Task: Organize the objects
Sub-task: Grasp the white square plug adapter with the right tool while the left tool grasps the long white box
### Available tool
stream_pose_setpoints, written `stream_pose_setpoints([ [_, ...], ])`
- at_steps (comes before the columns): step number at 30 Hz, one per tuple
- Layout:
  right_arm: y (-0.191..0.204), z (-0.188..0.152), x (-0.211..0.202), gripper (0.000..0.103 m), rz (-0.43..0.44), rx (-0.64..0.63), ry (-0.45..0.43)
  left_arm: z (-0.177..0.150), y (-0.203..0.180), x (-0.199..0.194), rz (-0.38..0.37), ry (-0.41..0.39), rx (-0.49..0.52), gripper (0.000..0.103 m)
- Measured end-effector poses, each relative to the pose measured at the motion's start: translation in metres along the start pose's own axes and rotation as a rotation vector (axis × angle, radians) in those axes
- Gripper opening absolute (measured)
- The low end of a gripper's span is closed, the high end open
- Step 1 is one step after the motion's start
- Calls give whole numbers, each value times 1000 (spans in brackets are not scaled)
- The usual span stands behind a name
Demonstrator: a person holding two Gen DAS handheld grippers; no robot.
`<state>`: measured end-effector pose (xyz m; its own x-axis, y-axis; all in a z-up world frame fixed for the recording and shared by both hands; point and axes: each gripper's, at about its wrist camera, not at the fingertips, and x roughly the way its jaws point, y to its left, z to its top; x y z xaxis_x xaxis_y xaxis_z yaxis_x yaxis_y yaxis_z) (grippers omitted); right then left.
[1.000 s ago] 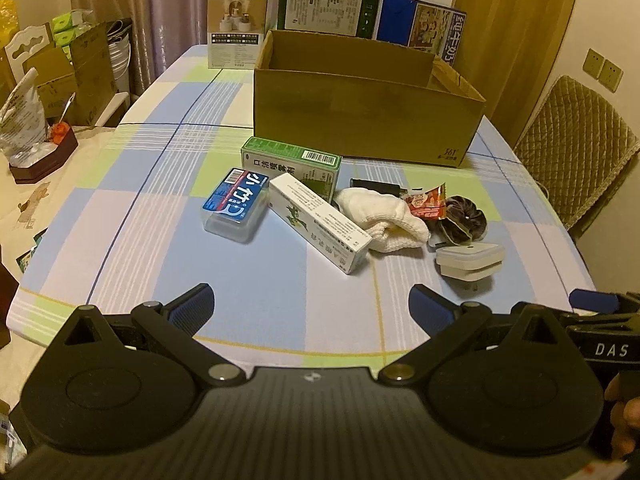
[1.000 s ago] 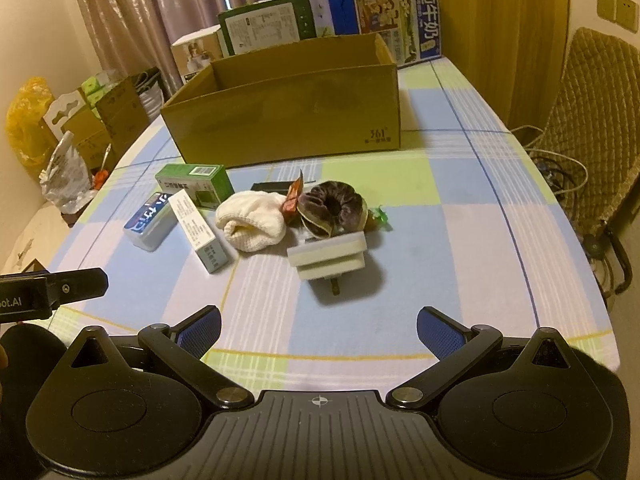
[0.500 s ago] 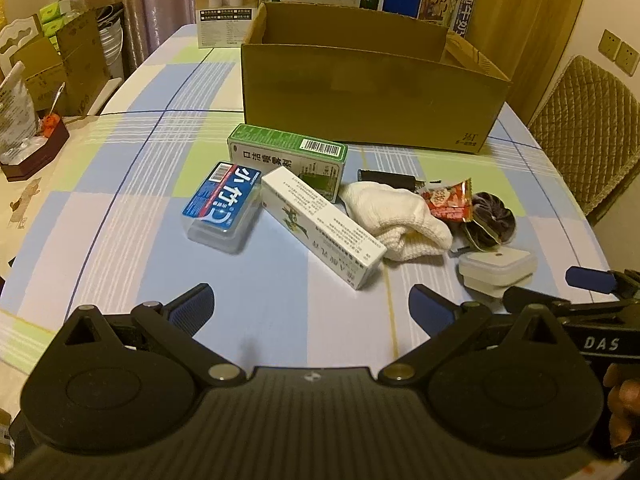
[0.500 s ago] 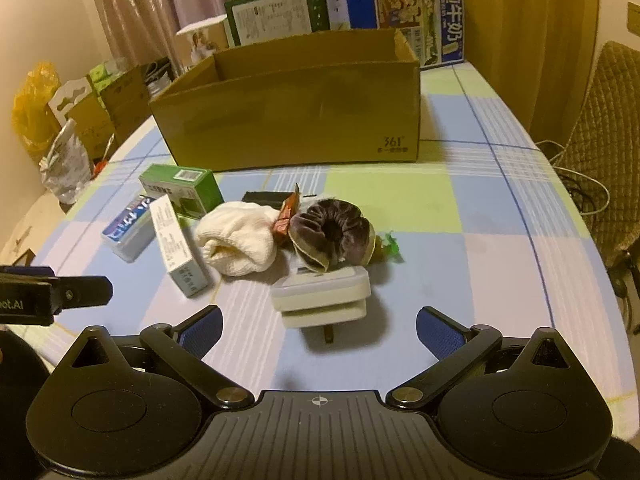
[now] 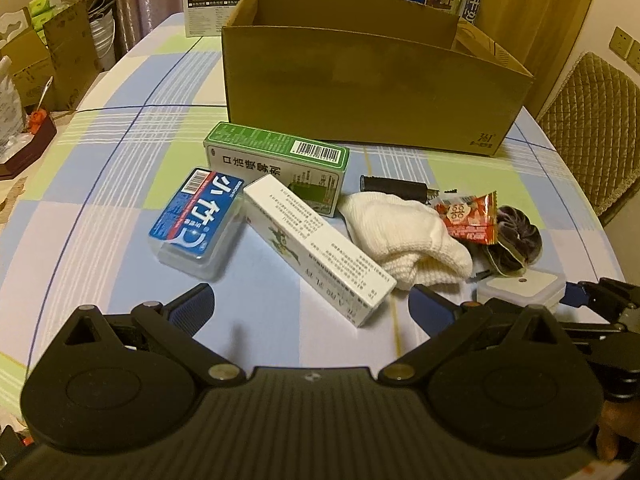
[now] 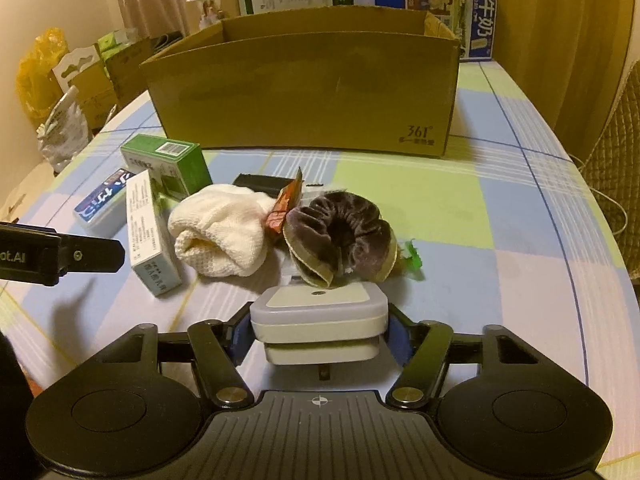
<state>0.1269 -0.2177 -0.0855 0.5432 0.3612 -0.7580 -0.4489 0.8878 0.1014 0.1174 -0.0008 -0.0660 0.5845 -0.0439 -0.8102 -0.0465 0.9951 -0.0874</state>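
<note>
Loose items clustered on the checked worktop [image 5: 100,208] before an open cardboard box [image 5: 360,92].

A green carton [image 5: 276,160], a blue-labelled clear case [image 5: 196,220] and a long white carton [image 5: 316,248] are laid flat at the left. A cream knitted cloth [image 6: 220,236], a red snack packet [image 5: 468,220] and a dark velvet scrunchie [image 6: 340,236] are bunched together; behind them what seems a black bar [image 5: 396,188] is partly hidden. A white plug-in adapter [image 6: 320,320] is flanked by the right tongs [image 6: 318,334].

A checked blue, green and white tablecloth [image 5: 120,184] was seen under warm light; a quilted tan chair [image 5: 592,120] was placed beside golden curtains [image 6: 560,40].
</note>
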Motion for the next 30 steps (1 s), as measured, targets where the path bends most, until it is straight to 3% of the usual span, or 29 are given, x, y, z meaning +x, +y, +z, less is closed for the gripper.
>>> stream_pose_setpoints([
  [11,-2,6,4,62,-11,10,-15,19,-3,38,-1,5,-22,89],
  [14,-2,5,3,62,-12,15,-16,19,-3,40,21,15,7,73],
  [16,-2,4,2,62,-11,14,-15,17,0,40,31,34,14,49],
  [19,0,4,-1,62,-6,11,-16,10,6,38,47,63,24,30],
  [21,2,3,-4,62,-4,12,-18,3,10,32,46,78,33,24],
  [30,7,-4,-5,62,-8,23,-5,-2,4,20,44,82,95,23],
])
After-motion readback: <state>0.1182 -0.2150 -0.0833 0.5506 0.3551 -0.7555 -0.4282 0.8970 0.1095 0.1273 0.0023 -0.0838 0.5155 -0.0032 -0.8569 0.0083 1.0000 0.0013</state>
